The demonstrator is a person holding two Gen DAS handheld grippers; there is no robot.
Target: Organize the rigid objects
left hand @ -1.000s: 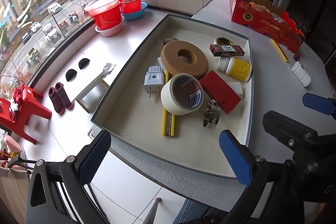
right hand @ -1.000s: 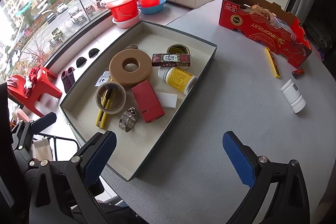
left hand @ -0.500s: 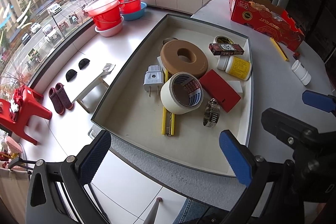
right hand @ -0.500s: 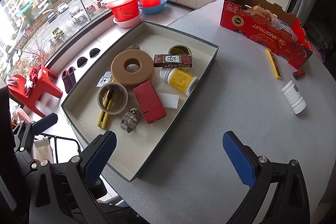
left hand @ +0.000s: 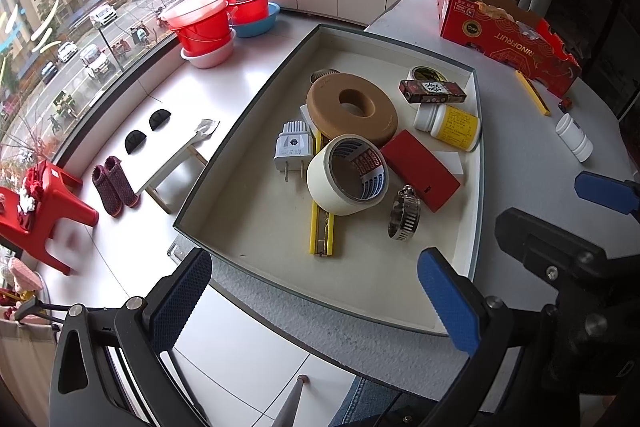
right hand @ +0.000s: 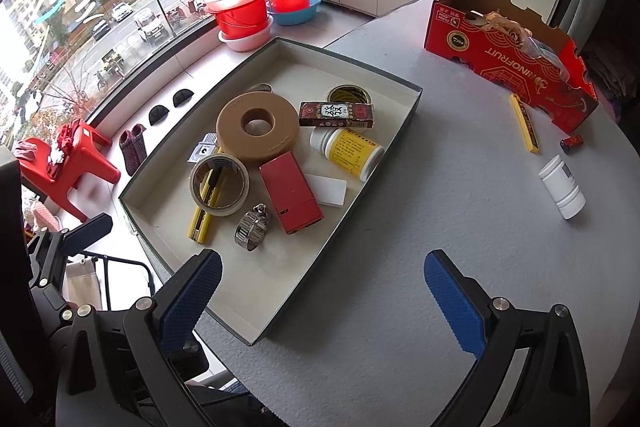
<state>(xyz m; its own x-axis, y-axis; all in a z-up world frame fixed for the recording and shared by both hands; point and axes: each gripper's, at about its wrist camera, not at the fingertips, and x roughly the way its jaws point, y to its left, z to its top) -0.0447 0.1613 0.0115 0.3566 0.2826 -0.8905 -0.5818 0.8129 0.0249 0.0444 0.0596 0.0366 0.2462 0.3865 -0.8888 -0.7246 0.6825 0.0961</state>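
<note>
**A:** Since a second ago almost nothing has moved, has it? What am I looking at, biggest first?

**B:** Largest is the grey table (right hand: 400, 267), then the shallow tray (right hand: 384, 155) on its window side. I've only drifted both cameras a touch nearer over the last second; every object lies where it lay. So I judge no sorting step has been done in that time.

**A:** What's in the tray?

**B:** A brown foam ring (left hand: 352, 109), a tape roll (left hand: 346, 175) sitting across a yellow cutter (left hand: 320, 231), a red case (left hand: 420, 171), a yellow-labelled bottle (right hand: 348, 153), a plug adapter (left hand: 294, 147) and a hose clamp (left hand: 404, 213).

**A:** And outside it?

**B:** On the table, well apart from the tray: a white bottle (right hand: 562, 187), a second yellow cutter (right hand: 524, 123) beside the red carton (right hand: 508, 63), and a small red item (right hand: 572, 143) I can't identify.

**A:** Grippers?

**B:** My left gripper (left hand: 316, 303) hangs spread wide over the tray's near edge, holding nothing. My right gripper (right hand: 320, 299) is equally spread and empty. The loose pieces look like my remaining work.
</note>
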